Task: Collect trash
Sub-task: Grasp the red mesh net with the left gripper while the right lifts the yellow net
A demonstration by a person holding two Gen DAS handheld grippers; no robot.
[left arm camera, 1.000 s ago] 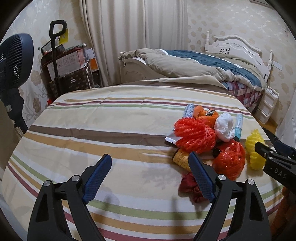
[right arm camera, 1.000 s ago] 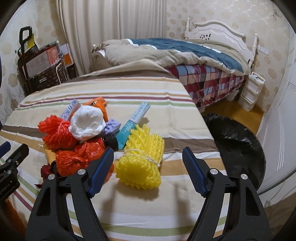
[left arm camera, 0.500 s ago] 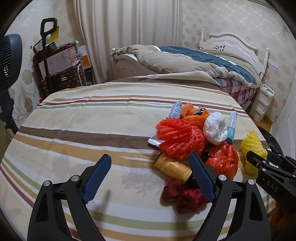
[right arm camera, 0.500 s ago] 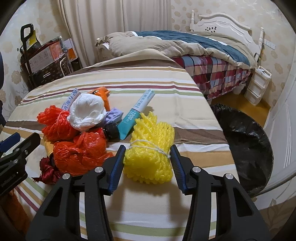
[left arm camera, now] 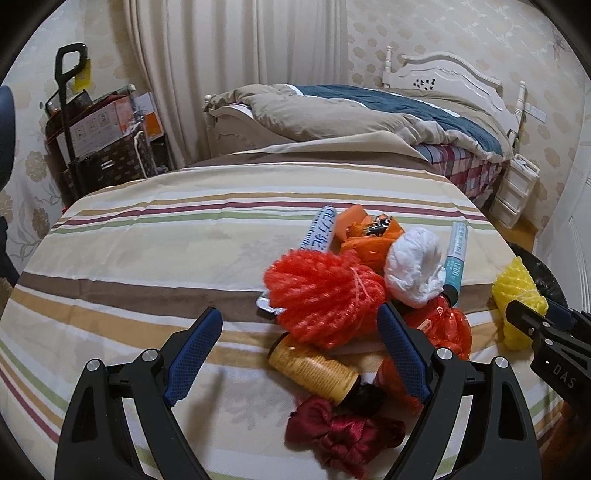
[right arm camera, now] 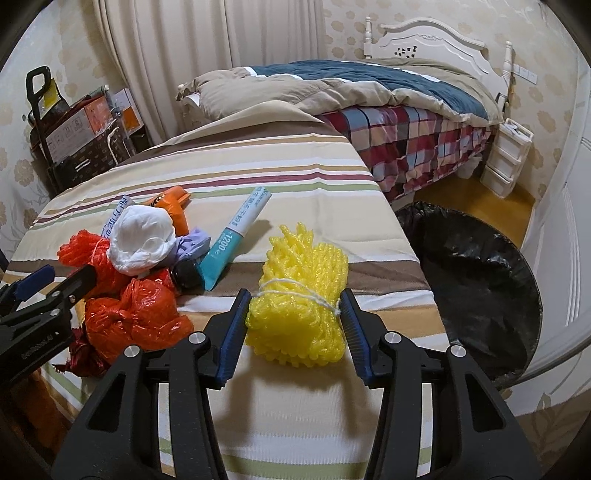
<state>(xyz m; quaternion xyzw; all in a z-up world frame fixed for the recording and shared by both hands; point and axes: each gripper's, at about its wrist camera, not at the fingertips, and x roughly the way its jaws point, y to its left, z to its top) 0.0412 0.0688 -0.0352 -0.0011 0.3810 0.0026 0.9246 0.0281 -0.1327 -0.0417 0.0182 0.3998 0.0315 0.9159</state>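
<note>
While the left claw gapes, the right claw clasps one yellow net bundle.

A bedroom in a home. A bed with a carved white headboard stands against floral wallpaper, covered with a rumpled beige and blue duvet over a plaid sheet. Cream curtains hang floor-length behind its foot. In the far left corner, a hand cart holds cardboard boxes. White plastic drawers sit on the wooden floor beside the bed. In front, a striped cloth covers the worktop, and a bin lined with a black bag stands off its right edge.
</note>
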